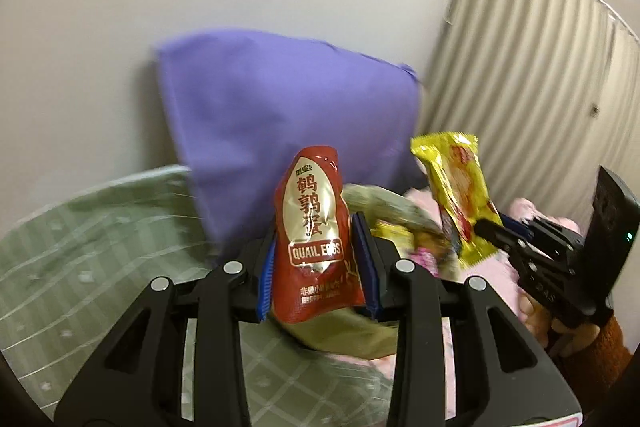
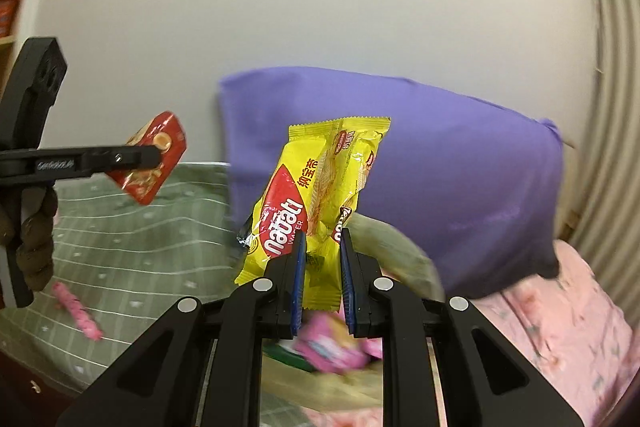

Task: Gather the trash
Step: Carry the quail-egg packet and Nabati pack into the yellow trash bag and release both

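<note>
My left gripper (image 1: pixel 318 247) is shut on a red quail-egg packet (image 1: pixel 314 227), held upright above the bed. It also shows at the left of the right wrist view (image 2: pixel 158 155), with the red packet (image 2: pixel 154 157) in it. My right gripper (image 2: pixel 323 259) is shut on a yellow wafer wrapper (image 2: pixel 316 183), held in the air; it shows at the right of the left wrist view (image 1: pixel 486 227) with the yellow wrapper (image 1: pixel 460 195). Below both grippers lies an olive bag (image 1: pixel 352 331) with pink and yellow wrappers (image 2: pixel 332 347) in it.
A purple pillow (image 2: pixel 420 163) leans on the white wall. A green checked bedspread (image 1: pixel 80 247) covers the left of the bed, a pink floral sheet (image 2: pixel 560 327) the right. A pink wrapper (image 2: pixel 78 311) lies on the bedspread. A beige curtain (image 1: pixel 520 87) hangs at right.
</note>
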Tool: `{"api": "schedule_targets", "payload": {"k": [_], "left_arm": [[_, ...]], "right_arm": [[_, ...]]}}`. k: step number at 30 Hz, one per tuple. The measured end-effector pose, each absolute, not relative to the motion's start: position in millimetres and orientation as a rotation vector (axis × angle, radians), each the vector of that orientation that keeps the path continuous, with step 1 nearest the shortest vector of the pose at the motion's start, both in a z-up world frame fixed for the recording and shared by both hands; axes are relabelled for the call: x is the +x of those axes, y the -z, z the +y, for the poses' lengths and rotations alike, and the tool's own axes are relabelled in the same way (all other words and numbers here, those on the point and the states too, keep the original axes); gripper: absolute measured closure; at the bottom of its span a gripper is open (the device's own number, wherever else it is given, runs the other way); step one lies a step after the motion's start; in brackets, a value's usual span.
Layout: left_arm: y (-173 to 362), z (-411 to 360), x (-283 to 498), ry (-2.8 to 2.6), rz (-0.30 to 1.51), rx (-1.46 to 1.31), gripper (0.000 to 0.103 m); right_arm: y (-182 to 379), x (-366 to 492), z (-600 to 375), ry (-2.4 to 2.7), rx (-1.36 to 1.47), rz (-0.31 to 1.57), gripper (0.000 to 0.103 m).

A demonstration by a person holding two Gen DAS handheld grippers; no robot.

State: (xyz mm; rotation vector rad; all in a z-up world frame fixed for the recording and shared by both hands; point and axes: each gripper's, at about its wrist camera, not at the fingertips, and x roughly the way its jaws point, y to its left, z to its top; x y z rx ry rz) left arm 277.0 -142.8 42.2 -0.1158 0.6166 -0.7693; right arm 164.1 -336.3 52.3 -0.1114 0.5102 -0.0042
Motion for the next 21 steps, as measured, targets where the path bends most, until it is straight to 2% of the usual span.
{"api": "schedule_targets", "payload": {"k": [10, 14, 21], "left_arm": [[28.5, -252.6, 307.5, 0.873, 0.837, 0.011, 0.069], [49.7, -256.8, 318.7, 0.819, 0.891, 0.057, 0.069], [52.0, -244.0, 327.3, 0.802, 0.896, 0.05, 0.069]], "right_arm": [[-19.9, 180.0, -384.7, 0.01, -0.084, 0.617, 0.086], [4.0, 198.4, -381.9, -0.043, -0.09, 0.687, 0.087], [35.2, 230.3, -367.4, -0.151, -0.114, 0.759, 0.087]]}}
